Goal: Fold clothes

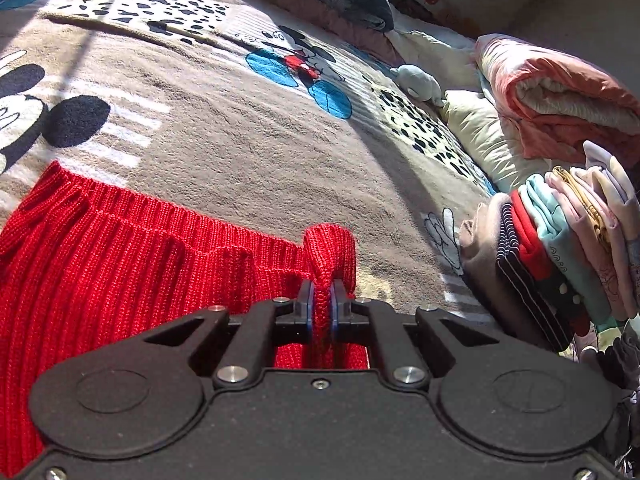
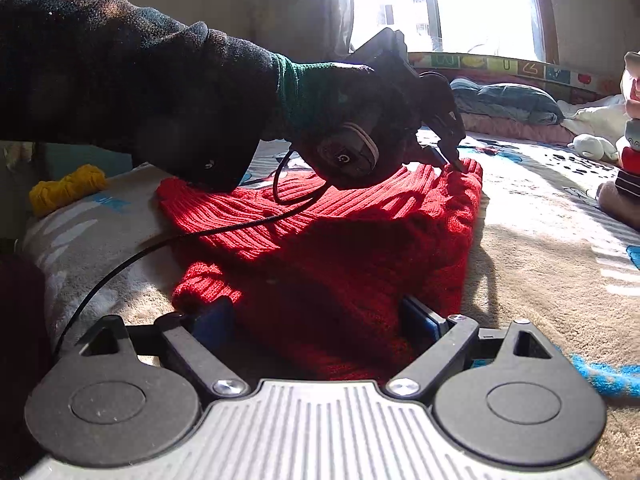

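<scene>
**On the bed: one corner of the jumper pinched, the near edge waiting**

Across the fleece cartoon-print blanket [image 1: 248, 152] lies the red rib-knit sweater [image 2: 320, 248], partly doubled over and bunched at its far side. The left gripper [image 1: 323, 300] is closed tight on a small peak of the knit at the garment's far corner, at about one o'clock in the right wrist view, where it shows as the left gripper [image 2: 456, 164] held by a dark-gloved hand [image 2: 344, 120] in a black sleeve. The right gripper [image 2: 320, 320] stands wide open, its blue pads either side of the near hem, holding nothing.

To fold well, I judge the right claw should close on the near edge level with the left's pinch, so both corners travel together; chunky ribbing stretches and sags if lifted unevenly.

At three o'clock in the left view, well apart from the sweater, a stack of folded clothes [image 1: 560, 256]; a rolled orange quilt [image 1: 560, 100] beyond it.
</scene>
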